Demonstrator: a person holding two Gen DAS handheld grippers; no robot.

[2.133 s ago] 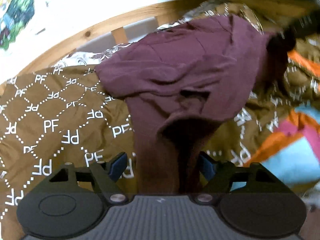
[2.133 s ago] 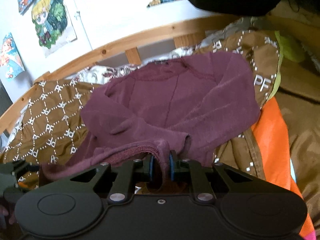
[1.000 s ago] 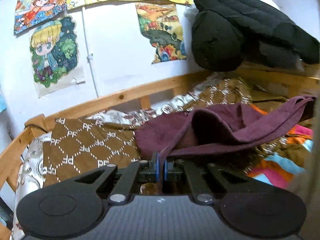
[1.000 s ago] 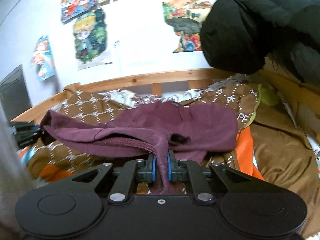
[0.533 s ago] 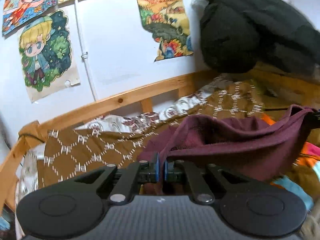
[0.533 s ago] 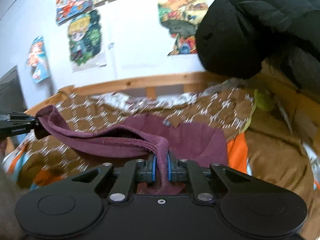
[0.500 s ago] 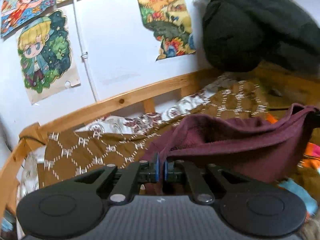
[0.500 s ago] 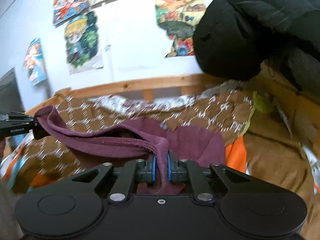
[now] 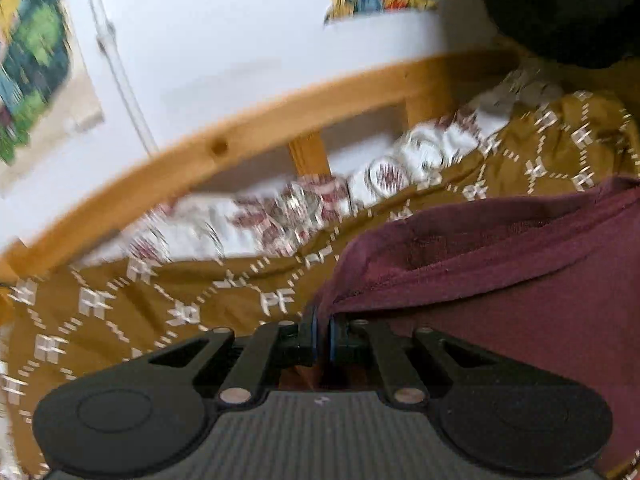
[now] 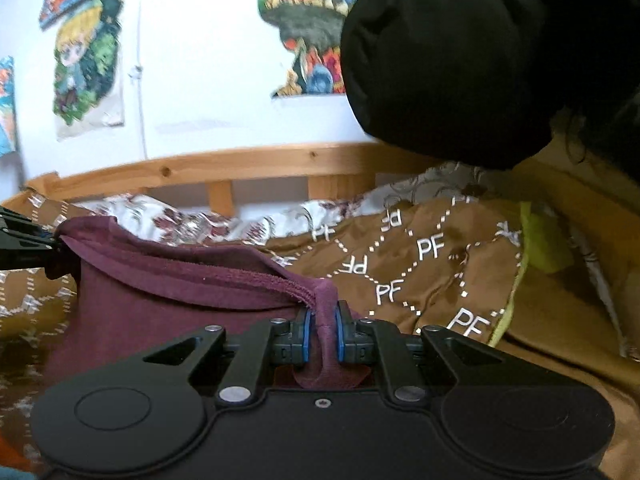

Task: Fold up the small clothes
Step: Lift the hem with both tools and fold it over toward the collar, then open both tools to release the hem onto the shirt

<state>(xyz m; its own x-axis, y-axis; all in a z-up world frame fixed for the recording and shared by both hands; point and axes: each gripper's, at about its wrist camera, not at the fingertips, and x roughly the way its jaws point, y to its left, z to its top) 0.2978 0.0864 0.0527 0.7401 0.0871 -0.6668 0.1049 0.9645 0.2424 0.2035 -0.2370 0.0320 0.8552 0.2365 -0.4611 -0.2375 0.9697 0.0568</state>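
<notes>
A maroon sweater [image 9: 500, 280] hangs stretched in the air between my two grippers above the bed. My left gripper [image 9: 321, 330] is shut on one corner of its hem. My right gripper [image 10: 321, 330] is shut on the other corner, a bunch of maroon fabric [image 10: 326, 312] pinched between the blue pads. In the right wrist view the sweater [image 10: 168, 292] runs left to the left gripper's fingers [image 10: 28, 240] at the frame edge. The lower part of the sweater is hidden behind the gripper bodies.
A brown bedspread with white PF lettering [image 10: 424, 264] covers the bed. A wooden bed rail [image 9: 248, 136] runs along the white wall with posters [image 10: 86, 64]. A black puffy jacket [image 10: 480, 52] hangs at upper right. A patterned white pillow [image 9: 360, 184] lies by the rail.
Both grippers have come down and forward, closer to the bedspread and rail, still holding the sweater stretched between them. Earlier still, the left gripper closed on the hem and both lifted it.
</notes>
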